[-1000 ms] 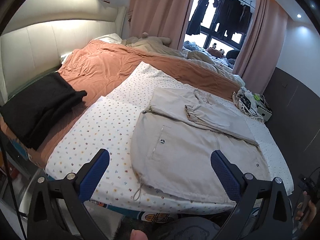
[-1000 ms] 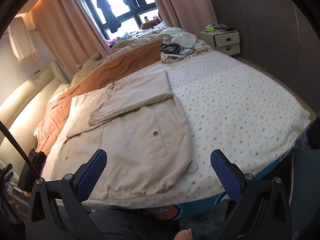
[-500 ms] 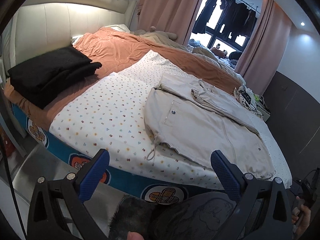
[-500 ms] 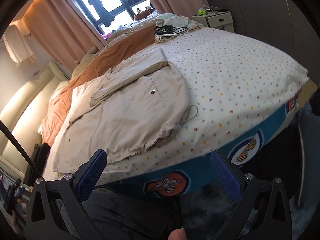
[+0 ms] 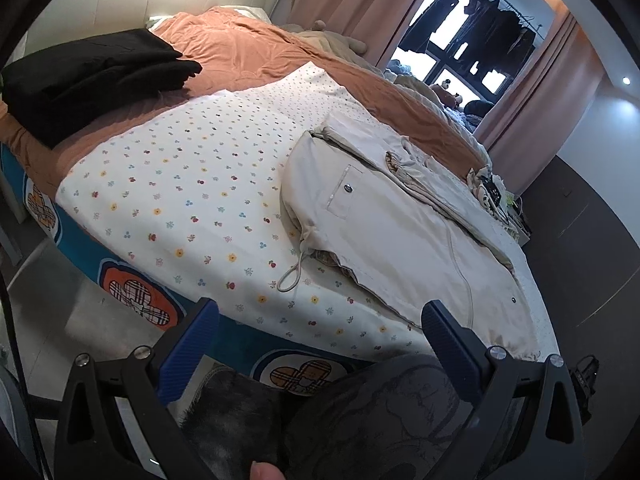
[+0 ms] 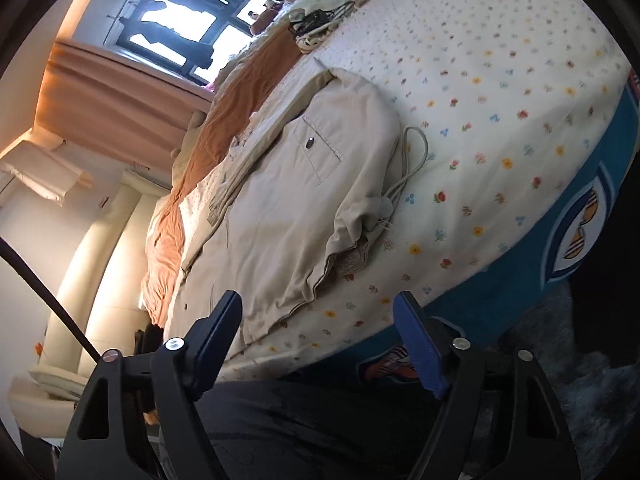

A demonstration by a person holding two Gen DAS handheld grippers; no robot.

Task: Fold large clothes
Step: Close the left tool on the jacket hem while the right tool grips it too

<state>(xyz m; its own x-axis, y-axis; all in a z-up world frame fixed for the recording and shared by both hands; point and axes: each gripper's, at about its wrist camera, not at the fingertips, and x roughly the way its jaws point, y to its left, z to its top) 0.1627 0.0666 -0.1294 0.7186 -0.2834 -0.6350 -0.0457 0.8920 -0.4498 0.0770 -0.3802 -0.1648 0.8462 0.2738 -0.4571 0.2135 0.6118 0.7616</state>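
Note:
A beige jacket lies flat on the flower-print sheet, sleeves folded across its chest, hem and drawstring toward me. In the right wrist view the same jacket appears tilted, its hem corner rumpled near the drawstring. My left gripper is open, low before the bed's near edge, nothing between its blue pads. My right gripper hovers just short of the jacket's hem; its jaws are closing with nothing pressed between them.
A folded black garment rests on the orange blanket at the left. A bundle with cables sits near the far right edge. The mattress side is teal with patches. A person's dark clothing is below the grippers.
Both grippers have dropped toward the bed's near edge, so the mattress side now shows. The right view has rolled strongly, and the right jaws have narrowed.

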